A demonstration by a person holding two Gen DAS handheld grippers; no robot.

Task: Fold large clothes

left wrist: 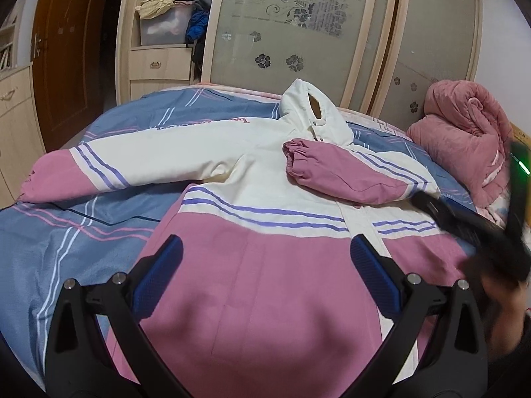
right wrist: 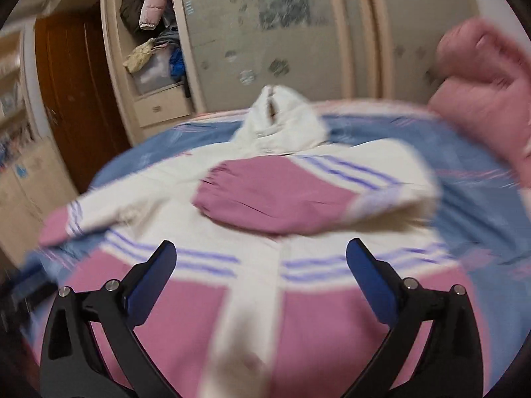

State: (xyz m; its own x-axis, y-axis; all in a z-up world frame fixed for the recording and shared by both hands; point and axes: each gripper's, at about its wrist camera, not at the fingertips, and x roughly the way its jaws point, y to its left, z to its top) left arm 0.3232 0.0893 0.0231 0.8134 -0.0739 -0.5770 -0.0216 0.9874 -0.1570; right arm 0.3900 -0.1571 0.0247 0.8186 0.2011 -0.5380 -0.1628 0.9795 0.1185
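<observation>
- Left wrist view: the jacket, pink and white with purple stripes, lies spread flat on the bed, its hood toward 12 o'clock.
- One sleeve is folded across the chest, its pink cuff just below the hood; the other sleeve stretches out toward 9 o'clock.
- The left gripper hovers over the pink lower body of the jacket, its blue-padded fingers spread wide with nothing between them.
- At 3 o'clock the right gripper shows as a dark blur at the jacket's edge, with a hand below it.
- A rolled pink quilt sits at 2 o'clock on the bed; a wardrobe with frosted sliding doors stands behind, and a brown door at 10 o'clock.
- Right wrist view: the picture is motion-blurred. The right gripper stands released, fingers wide apart over the striped band of the jacket, gripping nothing.
- The folded sleeve lies across the chest just beyond the fingers, the hood at 12 o'clock.
- The quilt is at 2 o'clock, the wardrobe behind, its open shelves stuffed with clothes at 11 o'clock.
</observation>
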